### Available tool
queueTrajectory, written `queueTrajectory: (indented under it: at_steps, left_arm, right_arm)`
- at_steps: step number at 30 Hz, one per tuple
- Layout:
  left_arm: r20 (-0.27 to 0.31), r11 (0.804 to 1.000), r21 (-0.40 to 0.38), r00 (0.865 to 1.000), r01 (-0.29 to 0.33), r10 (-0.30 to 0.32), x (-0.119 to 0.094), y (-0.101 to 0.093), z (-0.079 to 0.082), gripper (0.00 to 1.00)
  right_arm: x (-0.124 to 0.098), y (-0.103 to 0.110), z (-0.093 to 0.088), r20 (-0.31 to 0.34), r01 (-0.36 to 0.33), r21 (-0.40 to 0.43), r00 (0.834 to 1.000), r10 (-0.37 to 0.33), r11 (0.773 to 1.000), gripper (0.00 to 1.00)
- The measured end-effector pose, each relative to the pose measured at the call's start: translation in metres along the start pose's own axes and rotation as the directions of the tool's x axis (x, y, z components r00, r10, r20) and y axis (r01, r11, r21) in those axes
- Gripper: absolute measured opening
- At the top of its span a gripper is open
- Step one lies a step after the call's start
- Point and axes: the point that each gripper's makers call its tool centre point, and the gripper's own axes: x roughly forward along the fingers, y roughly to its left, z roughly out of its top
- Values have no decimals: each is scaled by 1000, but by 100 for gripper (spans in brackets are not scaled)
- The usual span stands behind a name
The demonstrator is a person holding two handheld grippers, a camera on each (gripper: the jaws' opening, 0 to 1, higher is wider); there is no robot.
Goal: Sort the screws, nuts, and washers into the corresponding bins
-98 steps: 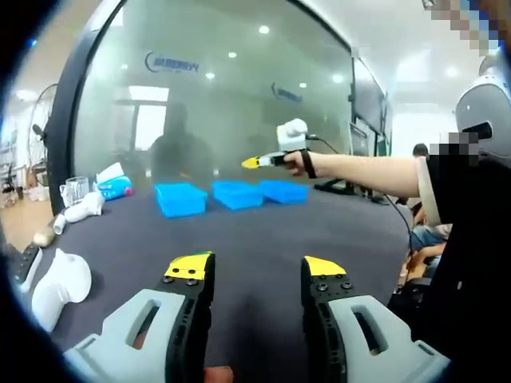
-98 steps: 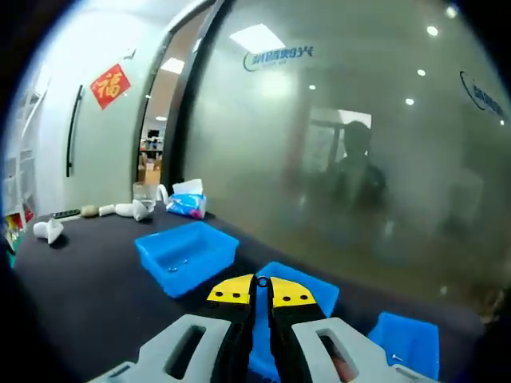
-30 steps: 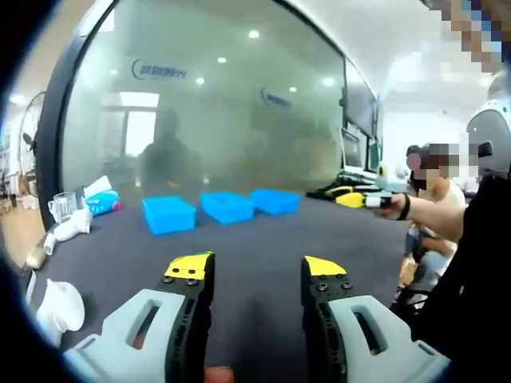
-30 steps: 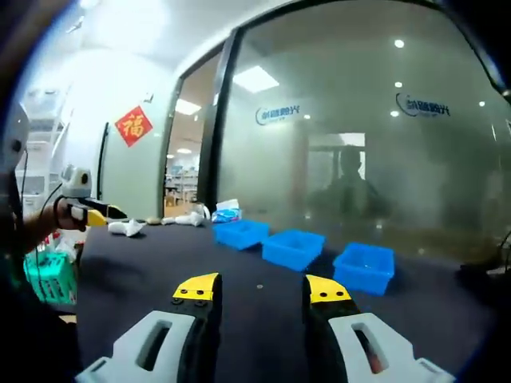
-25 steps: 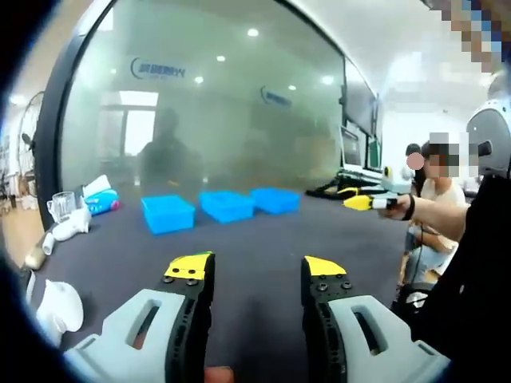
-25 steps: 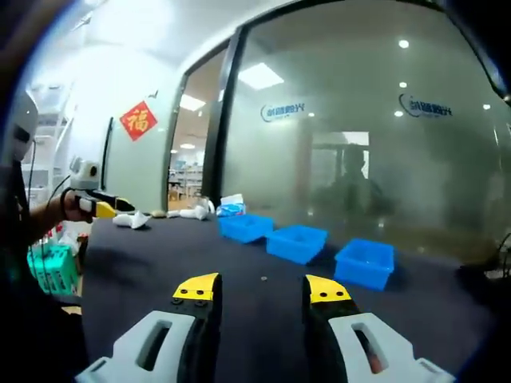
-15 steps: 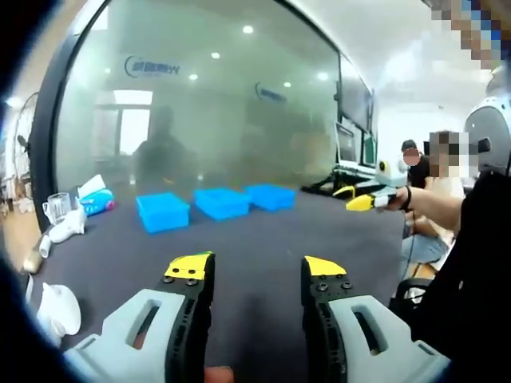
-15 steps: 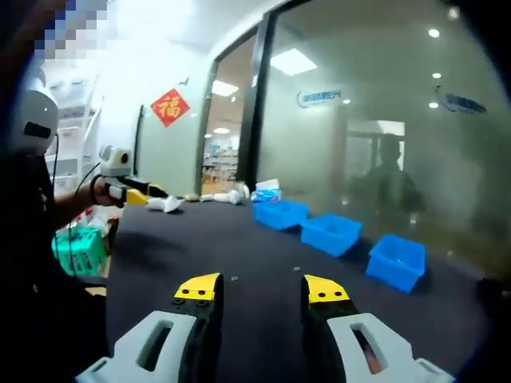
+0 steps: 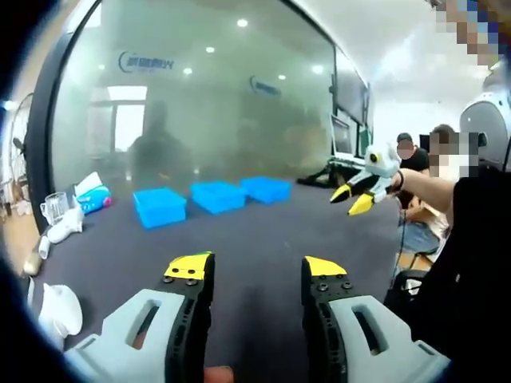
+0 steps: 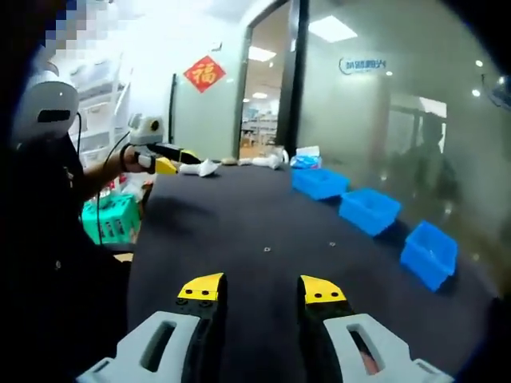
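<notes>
Three blue bins stand in a row on the dark table: left bin (image 9: 160,206), middle bin (image 9: 217,195), right bin (image 9: 267,188). In the right gripper view they run back along the right: (image 10: 319,182), (image 10: 369,210), (image 10: 429,253). Two small metal parts (image 10: 267,249) (image 10: 332,243) lie on the table, too small to tell apart. My left gripper (image 9: 255,267) is open and empty above the near table. My right gripper (image 10: 262,289) is open and empty too. It also appears in the left gripper view (image 9: 351,199), held in the air at the right, jaws apart.
White objects (image 9: 56,307), a glass jug (image 9: 56,206) and a tissue pack (image 9: 92,195) sit at the table's left end. A glass wall runs behind the bins. People sit at the right (image 9: 407,152). A green basket (image 10: 112,219) stands beyond the table edge.
The right gripper, shut over the middle bin 3.3 s ago, now stands open, pulled back from the bins. It has turned so its open jaws show. The left gripper has hardly moved.
</notes>
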Motion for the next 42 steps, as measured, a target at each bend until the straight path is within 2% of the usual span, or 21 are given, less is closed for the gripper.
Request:
queueTrajectory:
  at_steps: [4,10,16,20,28,32,35,42]
  left_arm:
    - [-13,1000,-4,1000,5,-5,0,-1,-5,43]
    - [-39,1000,-14,999,21,-21,1,-8,-13,43]
    - [-28,999,-29,999,19,-20,0,-8,-14,43]
    - [-29,999,-34,999,16,-17,0,-6,-16,43]
    - [-48,999,-47,999,7,-10,-2,-4,-26,43]
    - [-45,999,-54,999,5,-8,-3,-4,-28,43]
    - [-39,998,-59,999,3,-5,-5,-4,-28,43]
    - [-32,998,-67,999,-6,3,-7,0,-29,43]
  right_arm:
    - [11,1,2,-53,-40,-21,998,39,999,32]
    - [35,-3,9,-149,-104,-76,985,92,992,30]
    - [64,-7,14,-239,-170,-129,961,136,977,29]
    - [83,-7,11,-310,-211,-169,939,152,963,28]
    - [114,5,0,-441,-321,-188,872,212,928,26]
    - [127,4,-2,-467,-330,-174,857,217,928,24]
    - [132,4,-8,-498,-343,-169,839,220,924,22]
    - [133,7,-17,-533,-358,-140,813,234,923,15]
